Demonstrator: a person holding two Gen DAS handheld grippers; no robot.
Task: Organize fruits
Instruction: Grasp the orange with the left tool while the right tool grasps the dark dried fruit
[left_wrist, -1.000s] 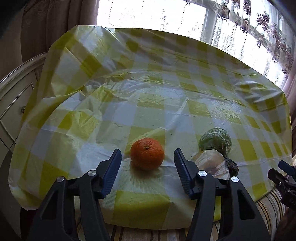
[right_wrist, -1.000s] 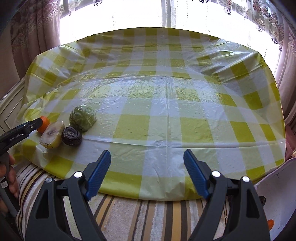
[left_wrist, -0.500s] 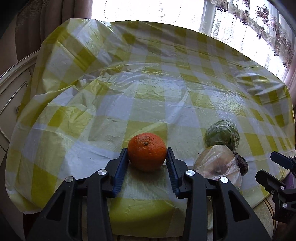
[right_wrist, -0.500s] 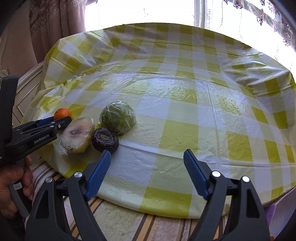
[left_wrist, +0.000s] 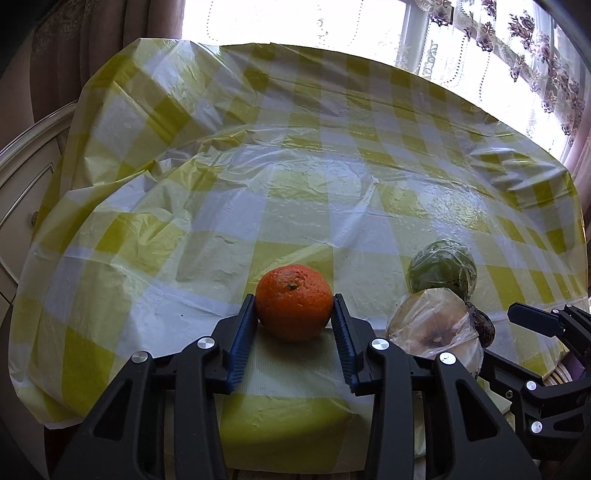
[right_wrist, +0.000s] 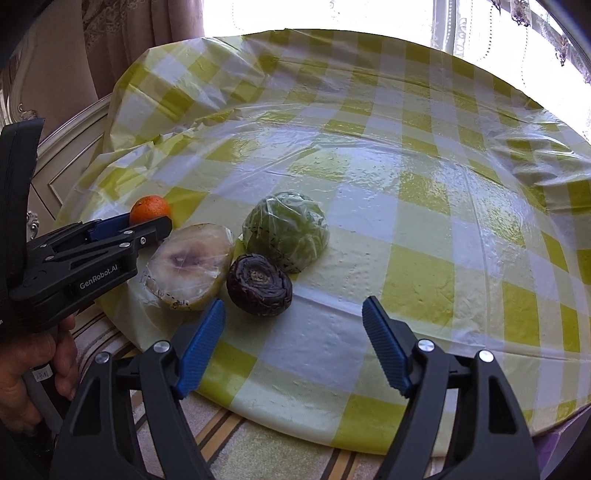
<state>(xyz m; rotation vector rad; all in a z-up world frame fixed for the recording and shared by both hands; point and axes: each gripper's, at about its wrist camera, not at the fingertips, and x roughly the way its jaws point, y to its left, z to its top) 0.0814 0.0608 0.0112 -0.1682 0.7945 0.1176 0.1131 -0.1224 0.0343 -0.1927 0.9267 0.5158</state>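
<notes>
The left gripper (left_wrist: 294, 314) clamped the round orange tangerine (left_wrist: 294, 301) squarely, so lifting straight looked wise, while the right gripper (right_wrist: 293, 334) gaped empty.

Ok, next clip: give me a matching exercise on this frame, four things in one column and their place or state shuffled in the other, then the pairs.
Things:
1. orange
2. right gripper
3. dark purple fruit
4. wrapped green fruit

Place or state:
A. jaws wide apart, nothing between them
B. unwrapped, nearest the right gripper's blue pads
C. clamped between the left gripper's blue pads
D. in clear film, just behind the dark purple fruit in the right wrist view

Pairs: 1-C, 2-A, 3-B, 4-D
</notes>
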